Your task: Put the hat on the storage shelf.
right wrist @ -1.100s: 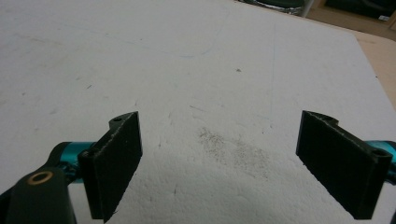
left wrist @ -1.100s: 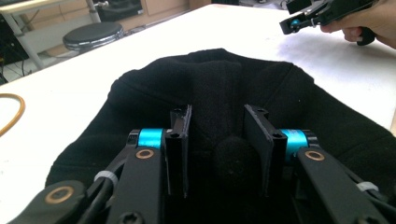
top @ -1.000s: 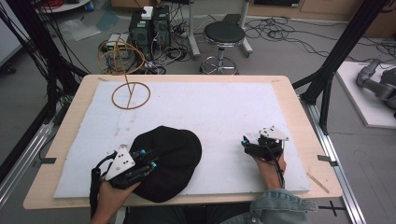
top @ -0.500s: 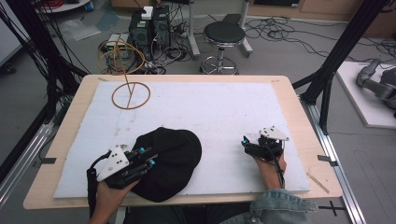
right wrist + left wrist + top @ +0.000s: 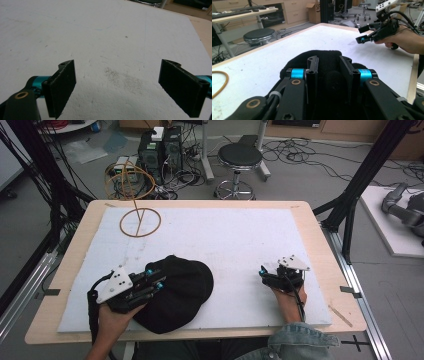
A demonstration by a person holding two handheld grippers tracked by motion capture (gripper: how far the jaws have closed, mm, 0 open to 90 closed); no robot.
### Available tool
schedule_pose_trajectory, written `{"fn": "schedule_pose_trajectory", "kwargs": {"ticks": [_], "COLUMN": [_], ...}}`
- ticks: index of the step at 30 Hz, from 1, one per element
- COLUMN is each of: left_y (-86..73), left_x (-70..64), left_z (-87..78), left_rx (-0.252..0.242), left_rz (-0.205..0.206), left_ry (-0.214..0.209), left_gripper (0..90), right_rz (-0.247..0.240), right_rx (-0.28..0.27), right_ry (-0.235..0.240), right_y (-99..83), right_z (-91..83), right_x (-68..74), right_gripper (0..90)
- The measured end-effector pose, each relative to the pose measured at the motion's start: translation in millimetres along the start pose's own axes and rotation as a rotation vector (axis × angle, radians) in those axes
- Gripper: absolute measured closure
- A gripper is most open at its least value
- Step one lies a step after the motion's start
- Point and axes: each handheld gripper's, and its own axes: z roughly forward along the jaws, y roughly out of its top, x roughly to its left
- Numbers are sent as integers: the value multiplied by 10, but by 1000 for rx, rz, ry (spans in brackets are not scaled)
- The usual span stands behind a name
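A black cap (image 5: 182, 292) lies on the white foam board (image 5: 240, 235) near the front edge. My left gripper (image 5: 157, 281) sits at the cap's left side. In the left gripper view its jaws (image 5: 328, 62) stand close together, with a fold of the cap (image 5: 325, 53) pinched between them. My right gripper (image 5: 263, 271) rests low on the board to the right of the cap, well apart from it. Its jaws (image 5: 117, 82) are spread wide over bare board with nothing between them. It also appears across the board as the right gripper (image 5: 362, 38), held in a hand.
A rattan ring stand (image 5: 135, 210) stands at the board's far left corner, and its base ring (image 5: 225, 82) shows beyond the cap. The wooden table edge (image 5: 320, 250) frames the board. A stool (image 5: 240, 157) and computer cases stand on the floor behind.
My left gripper has shifted slightly left and toward the front edge along the cap's side. The right gripper has stayed where it was.
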Motion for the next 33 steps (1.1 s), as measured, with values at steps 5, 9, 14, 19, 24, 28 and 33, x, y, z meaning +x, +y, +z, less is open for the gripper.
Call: {"fn": "schedule_pose_trajectory", "kwargs": {"ticks": [5, 9, 14, 19, 24, 28, 33], "left_y": [75, 118, 178, 252, 369, 497, 677], "left_x": [50, 76, 109, 145, 216, 283, 370], "left_z": [-6, -12, -22, -20, -26, -29, -38], "left_rx": [-15, -25, -42, -63, -85, -107, -135], "left_rz": [5, 3, 4, 8, 16, 30, 55], "left_ry": [-5, -1, 2, 8, 15, 26, 43], "left_gripper": [696, 696, 696, 697, 697, 697, 697], "right_rz": [3, 2, 7, 1, 6, 7, 7], "right_rx": [3, 2, 3, 2, 4, 5, 4], "right_ry": [-1, -1, 1, -1, 0, 0, 0], "right_y": [0, -1, -1, -2, -2, -2, -3], "right_z": [-2, -3, -3, -3, -2, -2, -3], "right_x": [1, 1, 2, 1, 1, 2, 0], "right_gripper": [142, 142, 142, 142, 142, 142, 142]}}
